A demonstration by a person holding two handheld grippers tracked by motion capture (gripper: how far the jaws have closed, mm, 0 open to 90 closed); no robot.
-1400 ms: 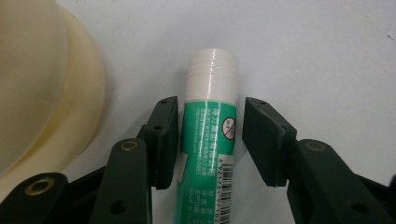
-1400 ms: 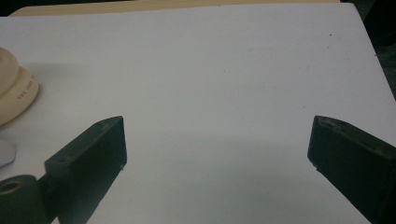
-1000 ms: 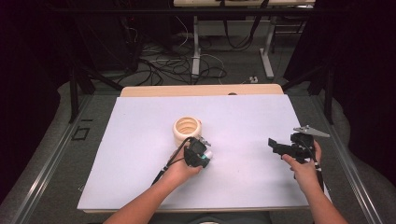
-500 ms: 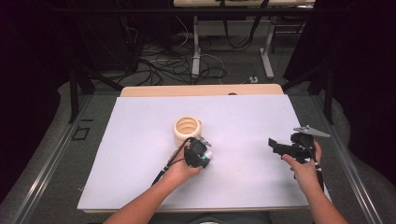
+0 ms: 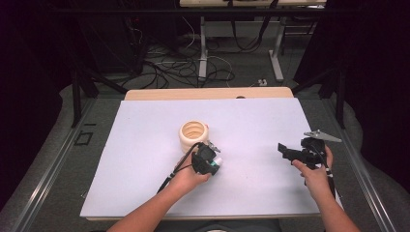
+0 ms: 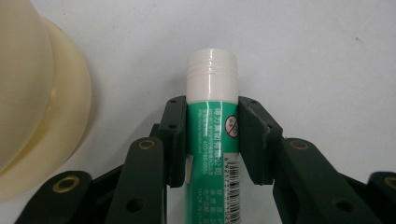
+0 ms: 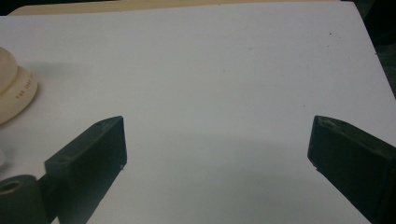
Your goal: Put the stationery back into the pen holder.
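Left gripper view: left gripper [image 6: 212, 140] clamps glue stick [image 6: 212, 116], cup [image 6: 42, 107] at 9 o'clock; right gripper [image 7: 217, 149] wide open, empty; tube could slip w/ loose grip.

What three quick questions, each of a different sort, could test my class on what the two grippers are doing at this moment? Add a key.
1. True or false: the right gripper holds a tube.
2. What does the left gripper clamp? A. a glue stick B. a spoon C. a cable
3. Fill in: the cream ring-shaped holder stands on the white ____.

Key: 1. False; its jaws stand wide apart with nothing between them. 2. A; the green glue stick, its threaded white end uncapped, sits between the jaws. 3. mat.
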